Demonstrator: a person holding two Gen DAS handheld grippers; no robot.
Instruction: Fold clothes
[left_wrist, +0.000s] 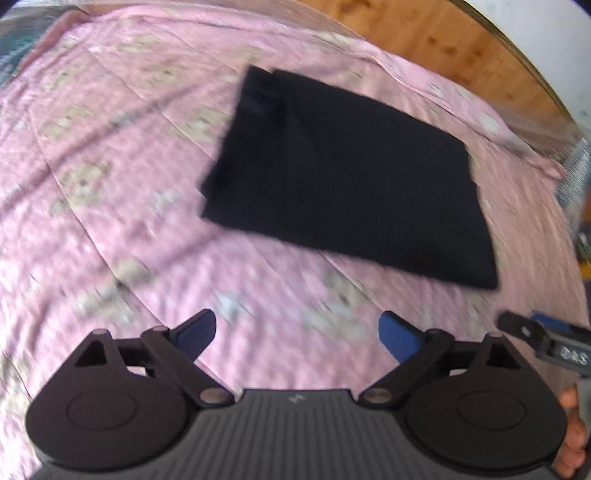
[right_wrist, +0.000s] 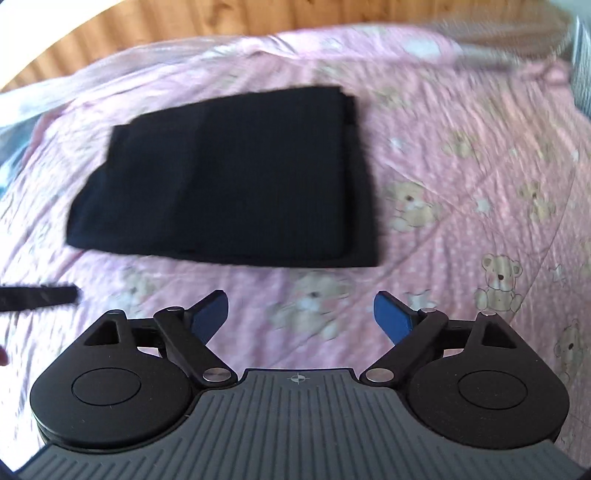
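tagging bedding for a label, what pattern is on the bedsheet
Pink with small white dots and tan teddy bears on the bedsheet, clearest in the right wrist view.

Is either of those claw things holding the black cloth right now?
No: the black cloth lies folded on the pink bedspread, both the left gripper and right gripper open, empty.

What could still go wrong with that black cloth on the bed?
The cloth lies folded, but its layers look uneven along one edge, so another grab may undo it. The sheet beneath is soft and wrinkled; the open right gripper or left gripper could pinch it too. Both views are blurred, so aim may be off.
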